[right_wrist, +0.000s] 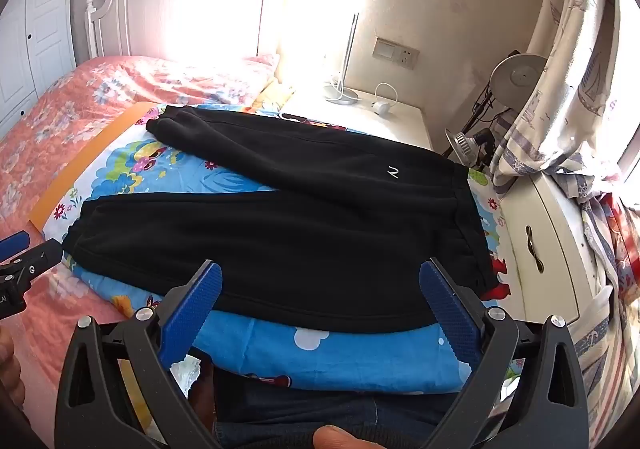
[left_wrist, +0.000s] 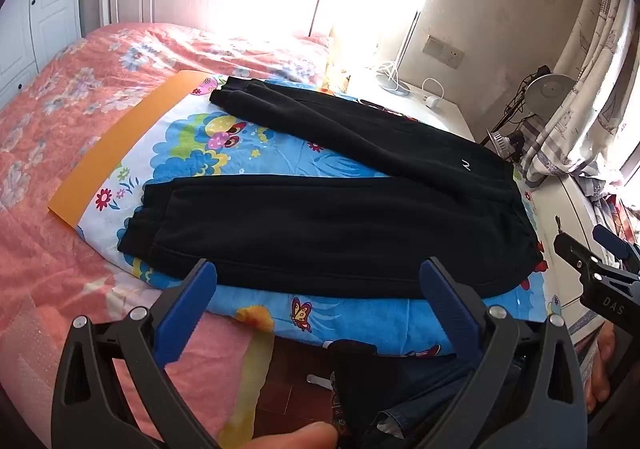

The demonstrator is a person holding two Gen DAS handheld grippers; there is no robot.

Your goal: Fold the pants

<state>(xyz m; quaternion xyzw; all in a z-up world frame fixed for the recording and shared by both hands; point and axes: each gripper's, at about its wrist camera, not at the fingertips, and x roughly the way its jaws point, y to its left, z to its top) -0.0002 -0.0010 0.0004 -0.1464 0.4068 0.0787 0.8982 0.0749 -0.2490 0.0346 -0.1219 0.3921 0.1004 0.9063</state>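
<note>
Black pants lie spread flat on a blue cartoon-print cloth on the bed, legs splayed to the left, waistband at the right. They also show in the right wrist view. My left gripper is open and empty, hovering at the near edge of the closer leg. My right gripper is open and empty, above the near edge close to the waistband. The right gripper also shows at the right edge of the left wrist view; the left gripper shows at the left edge of the right wrist view.
An orange board lies under the cloth's far left side. The pink floral bedspread surrounds it. A white nightstand with a lamp and charger stands behind, a white cabinet and curtain at the right.
</note>
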